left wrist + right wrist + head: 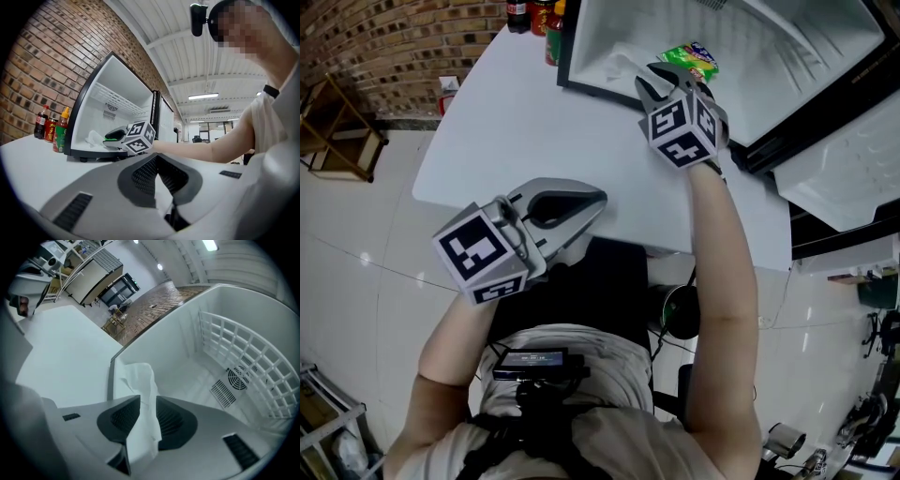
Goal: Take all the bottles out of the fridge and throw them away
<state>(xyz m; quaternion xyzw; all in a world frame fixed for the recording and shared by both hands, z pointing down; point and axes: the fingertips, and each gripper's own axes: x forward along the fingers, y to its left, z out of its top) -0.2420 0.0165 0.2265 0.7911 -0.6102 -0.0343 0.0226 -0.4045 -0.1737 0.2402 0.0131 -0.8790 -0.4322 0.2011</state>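
While our right gripper (146,401) is pinching a limp white tissue (138,376) inside the fridge (567,56), our left gripper (592,202) is hanging pressed together and empty over the table (516,131); the bottles (534,17) are standing outside, just beside the fridge near the table's corner; we are judging them stiff, smooth, perhaps slippery, wanting mid-body grips; bare tabletop is giving room.

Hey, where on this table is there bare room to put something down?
The white table is bare between the fridge and the left gripper, out to its left edge. Crowded: the bottles at the far corner, beside the fridge.
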